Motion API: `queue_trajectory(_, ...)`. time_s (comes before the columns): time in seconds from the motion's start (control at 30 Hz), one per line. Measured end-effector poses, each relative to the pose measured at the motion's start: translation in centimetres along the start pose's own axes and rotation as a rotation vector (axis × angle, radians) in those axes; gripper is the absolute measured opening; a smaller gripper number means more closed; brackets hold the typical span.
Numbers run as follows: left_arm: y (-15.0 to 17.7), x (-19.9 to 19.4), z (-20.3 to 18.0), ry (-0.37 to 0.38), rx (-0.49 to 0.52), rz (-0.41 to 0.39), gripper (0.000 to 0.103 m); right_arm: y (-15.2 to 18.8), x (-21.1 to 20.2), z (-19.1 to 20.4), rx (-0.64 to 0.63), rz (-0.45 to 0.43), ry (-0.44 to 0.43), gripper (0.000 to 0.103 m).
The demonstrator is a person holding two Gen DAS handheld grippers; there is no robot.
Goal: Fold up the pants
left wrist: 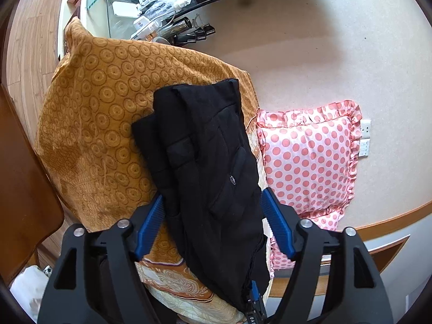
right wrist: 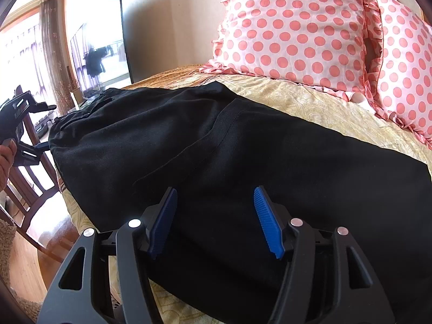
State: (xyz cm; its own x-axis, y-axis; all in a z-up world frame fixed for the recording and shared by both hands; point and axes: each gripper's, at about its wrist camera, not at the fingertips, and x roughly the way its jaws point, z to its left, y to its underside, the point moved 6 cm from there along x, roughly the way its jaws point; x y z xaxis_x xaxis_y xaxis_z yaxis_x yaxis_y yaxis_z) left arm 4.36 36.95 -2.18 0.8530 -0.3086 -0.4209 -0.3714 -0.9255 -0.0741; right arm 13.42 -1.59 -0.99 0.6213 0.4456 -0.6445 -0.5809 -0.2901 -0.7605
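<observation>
Pants (right wrist: 216,145) along bedspread (right wrist: 310,102) edge

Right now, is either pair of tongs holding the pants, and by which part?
Neither holds them. The left tongs and right tongs both stand open astride the black pants, pads not pressing the cloth.

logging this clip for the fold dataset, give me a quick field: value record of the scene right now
garment: black pants, lying in a long folded bundle
surface: bed with yellow patterned cover
pillows: pink polka-dot pillows beyond the pants
left gripper: jaws open, straddling one end of the pants, pads not pressing
right gripper: jaws open over the pants, no grip
background: television by the wall, wooden chair beside the bed
</observation>
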Motion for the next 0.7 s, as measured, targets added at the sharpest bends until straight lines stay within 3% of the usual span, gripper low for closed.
queue_trajectory(0.1,-0.5,0.8,-0.5,0.001,-0.006,0.012,0.079,0.0,0.0,0.0,0.002,0.000,-0.001,0.061)
queue_trajectory(0.2,-1.1,1.2,-0.3,-0.010,-0.026,0.007,0.069,0.0,0.0,0.0,0.003,-0.002,-0.001,0.062)
queue_trajectory(0.3,-1.0,1.3,0.1,-0.044,-0.019,-0.003,0.051,-0.1,0.0,0.1,0.008,-0.007,-0.004,0.064)
queue_trajectory(0.37,-0.9,1.3,0.5,-0.077,-0.008,-0.017,0.026,-0.1,-0.1,0.1,0.013,-0.010,-0.016,0.072)
queue_trajectory(0.47,-0.7,1.0,0.7,-0.096,0.022,-0.041,0.014,0.0,-0.4,0.3,0.023,-0.018,-0.033,0.080)
queue_trajectory(0.57,-0.3,0.5,-0.9,-0.141,0.130,-0.094,0.010,0.5,-1.4,0.2,0.046,-0.037,-0.089,0.092)
queue_trajectory(0.7,1.3,0.1,-6.2,-0.200,0.381,-0.175,0.009,1.5,-3.4,-0.7,0.085,-0.081,-0.140,0.092)
